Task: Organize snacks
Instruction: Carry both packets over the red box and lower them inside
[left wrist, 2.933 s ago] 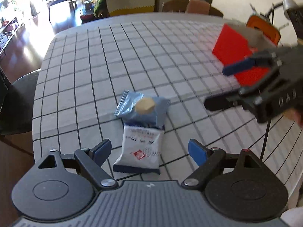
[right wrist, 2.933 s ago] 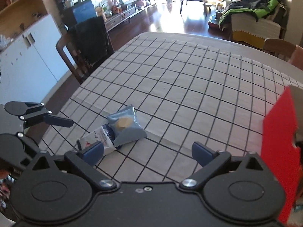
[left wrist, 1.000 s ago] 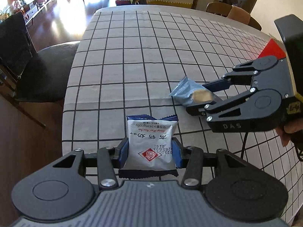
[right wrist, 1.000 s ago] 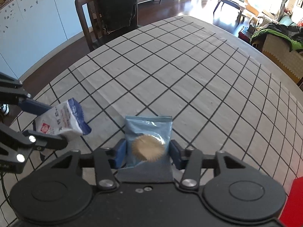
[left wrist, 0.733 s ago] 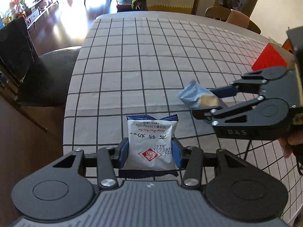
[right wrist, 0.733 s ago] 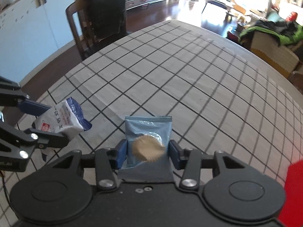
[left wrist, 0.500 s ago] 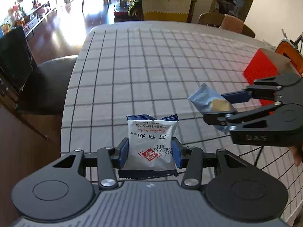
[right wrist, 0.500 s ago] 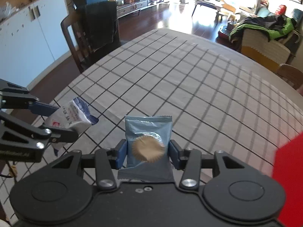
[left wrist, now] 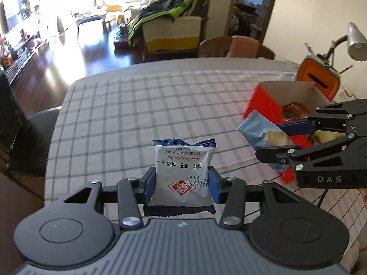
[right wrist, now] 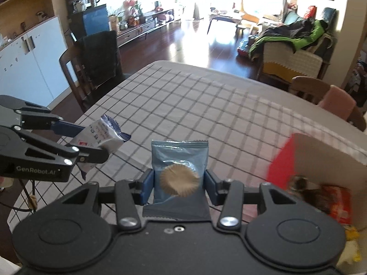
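Note:
My left gripper [left wrist: 182, 185] is shut on a white and blue snack packet [left wrist: 182, 171] and holds it above the table; it also shows in the right wrist view [right wrist: 101, 136]. My right gripper [right wrist: 180, 186] is shut on a light blue cookie packet [right wrist: 180, 160], seen from the left wrist view [left wrist: 261, 133] beside the red open box [left wrist: 263, 105]. The box [right wrist: 284, 158] stands at the table's right side and holds several snacks [right wrist: 330, 199].
The table [left wrist: 137, 105] has a grey checked cloth. A dark chair [right wrist: 96, 61] stands at its left side, a wooden chair [right wrist: 318, 94] at the far side. An orange object [left wrist: 318, 78] and a lamp [left wrist: 355, 41] stand behind the box.
Both grippers closed on their packets, lifted them off the table and moved right toward the red box, which has now come into fuller view.

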{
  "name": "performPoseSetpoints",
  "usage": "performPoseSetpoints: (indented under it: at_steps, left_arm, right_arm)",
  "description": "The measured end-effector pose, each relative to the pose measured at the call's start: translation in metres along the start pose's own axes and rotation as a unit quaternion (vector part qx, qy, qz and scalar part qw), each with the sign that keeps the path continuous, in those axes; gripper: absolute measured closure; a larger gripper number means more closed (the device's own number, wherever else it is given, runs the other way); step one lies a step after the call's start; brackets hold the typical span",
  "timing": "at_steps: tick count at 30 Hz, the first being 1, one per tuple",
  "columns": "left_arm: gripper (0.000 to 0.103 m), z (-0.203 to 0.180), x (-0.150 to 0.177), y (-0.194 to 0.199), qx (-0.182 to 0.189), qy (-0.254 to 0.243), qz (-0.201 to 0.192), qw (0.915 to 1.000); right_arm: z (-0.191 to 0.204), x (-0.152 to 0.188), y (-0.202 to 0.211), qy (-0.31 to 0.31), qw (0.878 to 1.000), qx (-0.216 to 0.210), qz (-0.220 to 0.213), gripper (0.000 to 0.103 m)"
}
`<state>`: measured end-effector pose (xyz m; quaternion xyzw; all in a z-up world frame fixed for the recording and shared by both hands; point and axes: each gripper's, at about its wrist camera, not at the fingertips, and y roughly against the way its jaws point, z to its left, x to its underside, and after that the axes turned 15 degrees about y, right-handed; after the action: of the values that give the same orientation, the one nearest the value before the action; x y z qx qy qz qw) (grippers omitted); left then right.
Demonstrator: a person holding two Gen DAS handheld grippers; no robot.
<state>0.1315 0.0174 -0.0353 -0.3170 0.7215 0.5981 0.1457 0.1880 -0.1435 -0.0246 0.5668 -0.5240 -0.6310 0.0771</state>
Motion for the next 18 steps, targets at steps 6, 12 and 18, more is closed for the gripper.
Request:
performPoseSetpoints:
  at_steps: [6, 12, 18]
  left_arm:
    - [0.057, -0.058, -0.007, 0.0, 0.018, -0.022, -0.011, 0.9995]
    - [0.057, -0.112, -0.011, -0.008, 0.038, -0.036, -0.009, 0.9986]
    - [0.057, -0.165, -0.012, -0.021, 0.048, -0.056, -0.009, 0.9973]
  right_arm:
    - [-0.04, 0.024, 0.035, -0.012, 1.0, 0.026, -0.011, 0.056]
    - [-0.078, 0.05, 0.059, -0.027, 0.999, 0.044, -0.017, 0.056]
    - [-0.113, 0.078, 0.073, -0.046, 0.997, 0.065, -0.015, 0.056]
